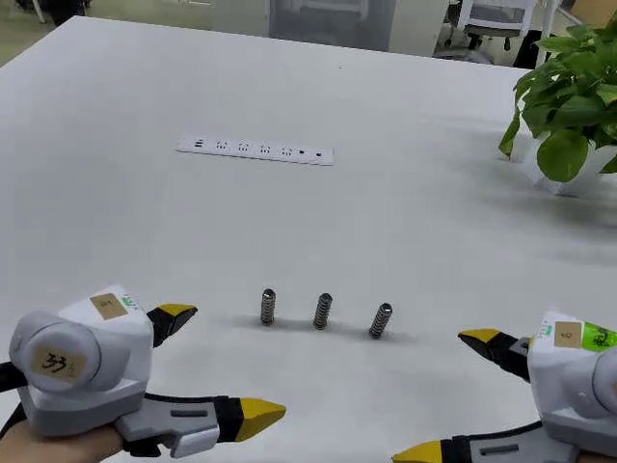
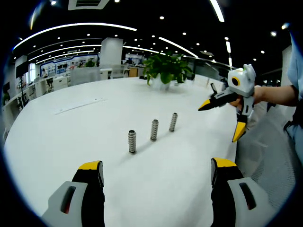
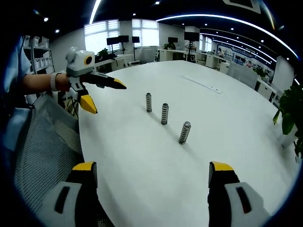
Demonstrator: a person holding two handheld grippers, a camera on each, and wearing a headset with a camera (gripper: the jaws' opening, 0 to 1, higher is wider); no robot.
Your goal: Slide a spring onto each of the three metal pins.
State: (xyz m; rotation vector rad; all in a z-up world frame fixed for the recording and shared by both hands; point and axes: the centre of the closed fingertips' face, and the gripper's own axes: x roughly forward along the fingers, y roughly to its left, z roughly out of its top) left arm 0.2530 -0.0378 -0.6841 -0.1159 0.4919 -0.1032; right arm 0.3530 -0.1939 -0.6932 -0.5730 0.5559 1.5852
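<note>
Three metal pins stand upright in a row on the white table, each with a spring around it: the left one, the middle one and the right one. The same row appears in the left gripper view and the right gripper view. My left gripper is at the near left, open and holding nothing, a hand's width from the left spring. My right gripper is at the near right, open, with nothing between its yellow tips. Each gripper also shows in the other's view: the right gripper, the left gripper.
A white power strip lies flat farther back on the table. A potted green plant stands at the far right. Office chairs are beyond the far edge. The table's near edge runs just under both grippers.
</note>
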